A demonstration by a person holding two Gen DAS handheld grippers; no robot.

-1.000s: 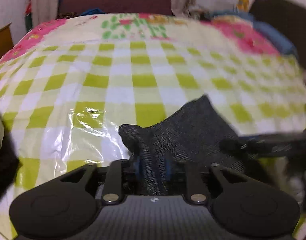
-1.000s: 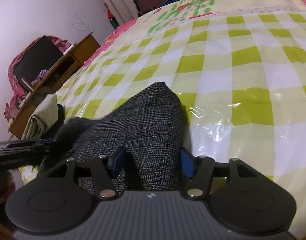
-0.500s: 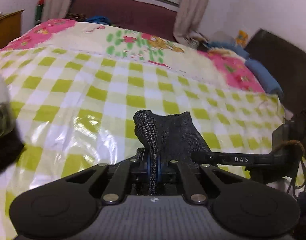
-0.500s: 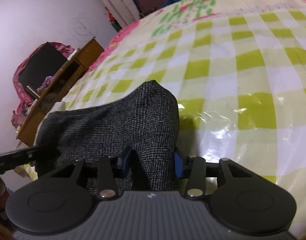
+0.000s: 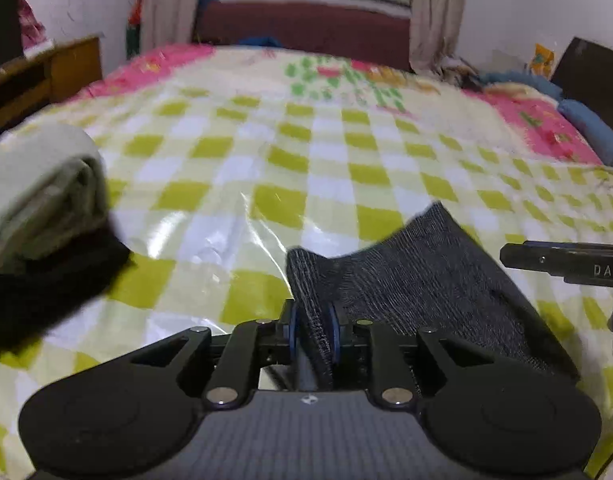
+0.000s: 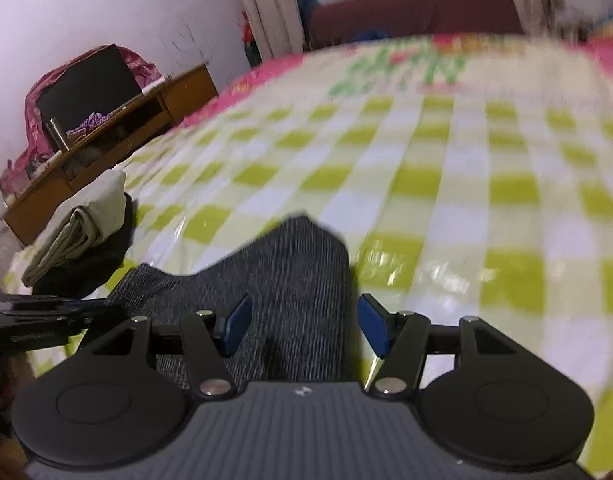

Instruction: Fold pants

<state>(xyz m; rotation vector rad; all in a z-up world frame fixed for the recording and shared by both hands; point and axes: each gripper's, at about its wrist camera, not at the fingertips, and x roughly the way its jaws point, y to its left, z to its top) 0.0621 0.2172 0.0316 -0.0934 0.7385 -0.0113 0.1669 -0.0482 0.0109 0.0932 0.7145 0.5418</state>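
Checked bed cover (image 5: 234,184) fills both views. My left gripper (image 5: 312,330) pinches the grey pants (image 5: 418,280), jaws just loosening; only the right view shows my right gripper (image 6: 302,326) freshly spread around them, and a cabinet (image 6: 118,136) at ten o'clock.

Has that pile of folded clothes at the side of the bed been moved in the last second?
Cannot tell. The folded pile lies at the bed's edge near the wooden cabinet as before; only the cameras swung.

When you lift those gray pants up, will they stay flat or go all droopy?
Probably droopy: the gray pants already sag between the left gripper and the right gripper. They look soft and light, and may slide on the shiny checked cover.
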